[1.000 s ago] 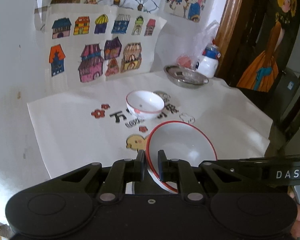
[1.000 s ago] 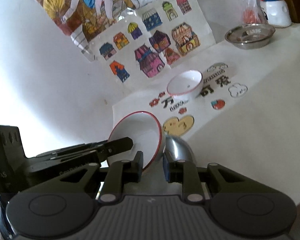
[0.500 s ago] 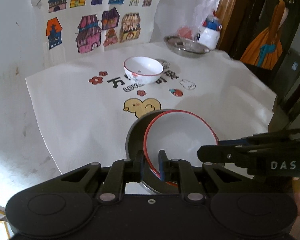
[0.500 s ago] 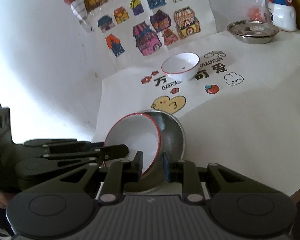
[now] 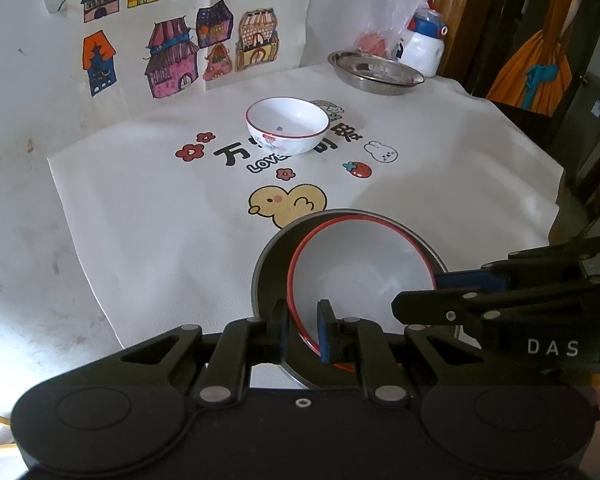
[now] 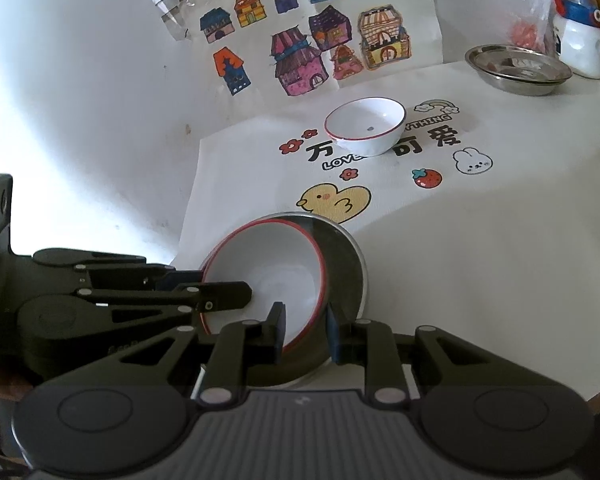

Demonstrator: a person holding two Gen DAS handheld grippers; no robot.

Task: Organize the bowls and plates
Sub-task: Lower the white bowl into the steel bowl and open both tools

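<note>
Nearest, the left claw pinches the near rim of the red-rimmed bowl, which lies tilted inside the steel plate on the table. The right claw is spread, straddling the bowl's rim and the plate's edge from the opposite side without clamping either. Ahead of both claws, beyond the duck print, the small bowl stands upright; it looks about equally reachable. Farthest back, a second steel plate sits by the wall.
</note>
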